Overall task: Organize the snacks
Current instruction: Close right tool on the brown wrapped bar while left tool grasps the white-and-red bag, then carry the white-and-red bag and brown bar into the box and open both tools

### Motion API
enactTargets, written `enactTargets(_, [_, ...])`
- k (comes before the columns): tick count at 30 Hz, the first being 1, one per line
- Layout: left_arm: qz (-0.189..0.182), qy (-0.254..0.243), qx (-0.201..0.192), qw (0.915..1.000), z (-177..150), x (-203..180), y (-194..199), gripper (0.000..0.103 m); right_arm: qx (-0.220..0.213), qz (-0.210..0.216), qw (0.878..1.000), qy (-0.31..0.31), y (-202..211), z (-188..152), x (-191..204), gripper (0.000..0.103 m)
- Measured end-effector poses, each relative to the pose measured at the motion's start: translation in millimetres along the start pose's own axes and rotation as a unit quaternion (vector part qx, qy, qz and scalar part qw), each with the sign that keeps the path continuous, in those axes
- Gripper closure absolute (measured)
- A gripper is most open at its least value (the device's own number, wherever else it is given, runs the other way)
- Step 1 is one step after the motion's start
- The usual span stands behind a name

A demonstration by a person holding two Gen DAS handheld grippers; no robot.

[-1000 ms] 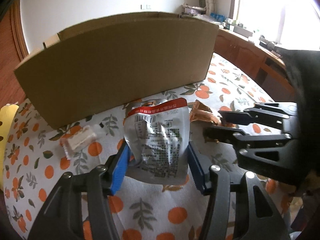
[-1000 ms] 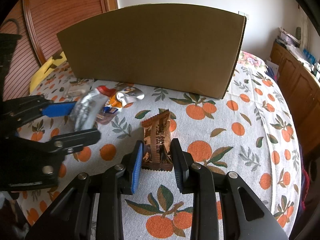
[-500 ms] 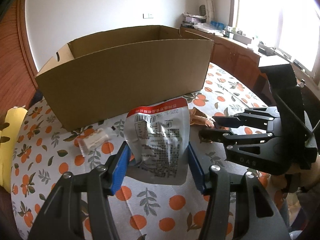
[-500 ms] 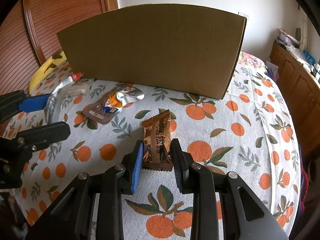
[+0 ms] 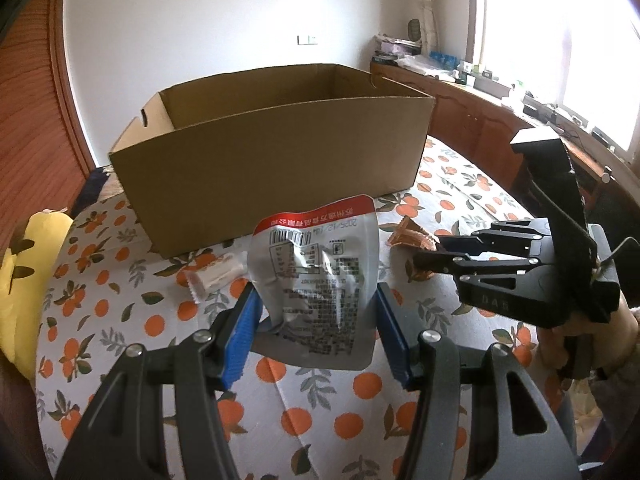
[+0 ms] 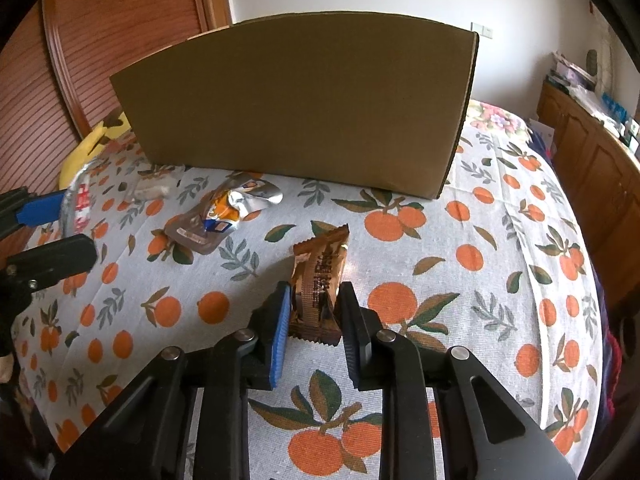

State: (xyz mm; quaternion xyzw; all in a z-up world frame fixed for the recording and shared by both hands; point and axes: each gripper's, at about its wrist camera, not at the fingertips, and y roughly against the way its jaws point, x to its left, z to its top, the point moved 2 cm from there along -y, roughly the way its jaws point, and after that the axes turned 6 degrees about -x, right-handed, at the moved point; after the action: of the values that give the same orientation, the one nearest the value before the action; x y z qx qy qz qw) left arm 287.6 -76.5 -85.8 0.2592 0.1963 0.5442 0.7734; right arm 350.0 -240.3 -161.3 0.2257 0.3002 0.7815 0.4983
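My left gripper (image 5: 316, 320) has its blue pads pressed against both sides of a crinkled silver foil snack pouch with a red top band (image 5: 316, 276), held upright and clear of the cloth. My right gripper (image 6: 314, 320) is squeezed as tight as it goes on a brown, gold-printed snack wrapper (image 6: 318, 288), which stands on end between the pads with its bottom edge near the white tablecloth printed with oranges and leaves (image 6: 480, 280). Just beyond the silver pouch lies a small clear-wrapped white candy (image 5: 214, 276) on the cloth. Left of the brown wrapper, a crumpled brown-and-orange pouch (image 6: 216, 220) lies flat. Behind everything stands a large open cardboard box (image 5: 276, 160), its near wall facing me and its inside looking empty from the left camera. A yellow plush toy (image 5: 24, 280) rests at the table's left edge.
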Motion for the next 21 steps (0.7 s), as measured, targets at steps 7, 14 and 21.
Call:
enactTargets(7, [0.01,0.002,-0.007,0.9999,-4,4,15,0.047,-0.008,0.002,1.0,0.001,5,1,-1,0.081])
enactTargets(14, [0.017,0.005,-0.017,0.9997,-3,6,28,0.047,-0.019,-0.005,1.0,0.014,18,0,7,0.082])
enactTargets(21, [0.023,0.01,-0.031,0.9992,10,12,35,0.047,-0.055,0.001,0.998,0.03,53,20,16,0.082])
